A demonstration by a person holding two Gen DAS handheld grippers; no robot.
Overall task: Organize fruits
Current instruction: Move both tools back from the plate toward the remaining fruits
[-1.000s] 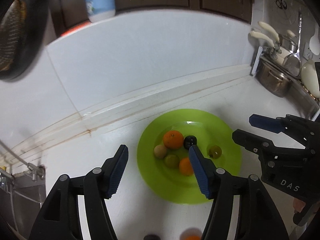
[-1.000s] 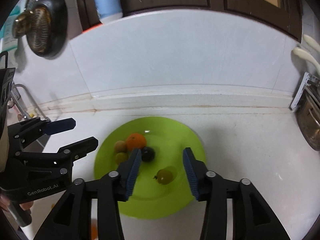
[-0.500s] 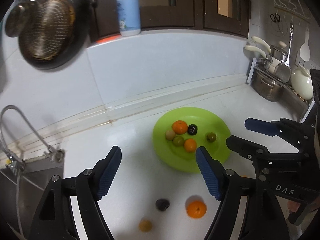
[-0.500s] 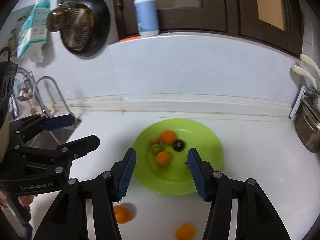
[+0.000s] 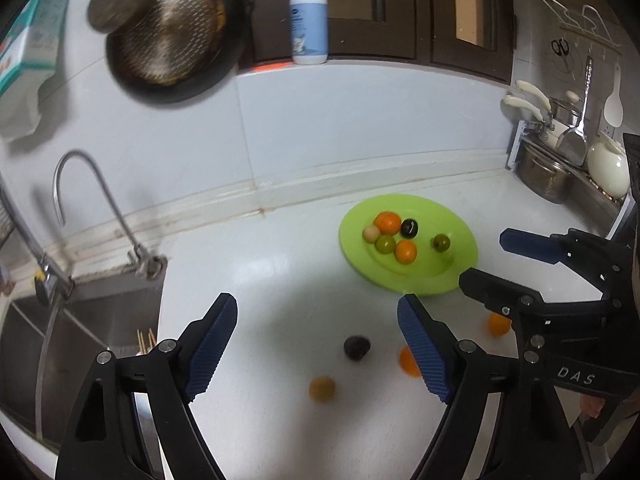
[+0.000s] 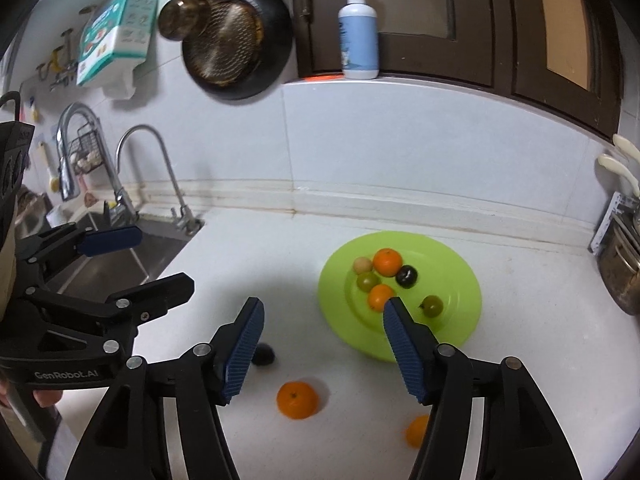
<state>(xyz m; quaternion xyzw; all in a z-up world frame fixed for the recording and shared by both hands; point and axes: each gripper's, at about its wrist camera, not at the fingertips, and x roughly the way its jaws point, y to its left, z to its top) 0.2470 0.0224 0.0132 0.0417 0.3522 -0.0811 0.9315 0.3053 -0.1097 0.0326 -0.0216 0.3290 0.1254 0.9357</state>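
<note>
A lime-green plate point(image 5: 460, 276) point(image 6: 460, 280) on the white counter holds several small fruits: oranges, green ones, a pale one and a dark one. Loose on the counter in front of it lie a dark fruit point(image 5: 357, 347) point(image 6: 264, 354), a yellowish fruit point(image 5: 321, 389), and two oranges point(image 5: 408, 360) point(image 5: 498, 325); the right wrist view shows them as well point(image 6: 298, 399) point(image 6: 416, 431). My left gripper point(image 5: 316, 354) is open and empty above the loose fruits. My right gripper point(image 6: 320, 348) is open and empty, beside it on the right.
A steel sink point(image 5: 72, 320) with a faucet point(image 5: 96, 196) lies at the left. A metal pot point(image 5: 540, 172) and utensils stand at the right. A pan point(image 5: 172, 36) hangs on the wall, and a soap bottle point(image 5: 309, 20) stands on the ledge.
Both grippers have drawn back and up from the plate. The loose fruits on the counter, the sink and the faucet have come into view. Both stay open.
</note>
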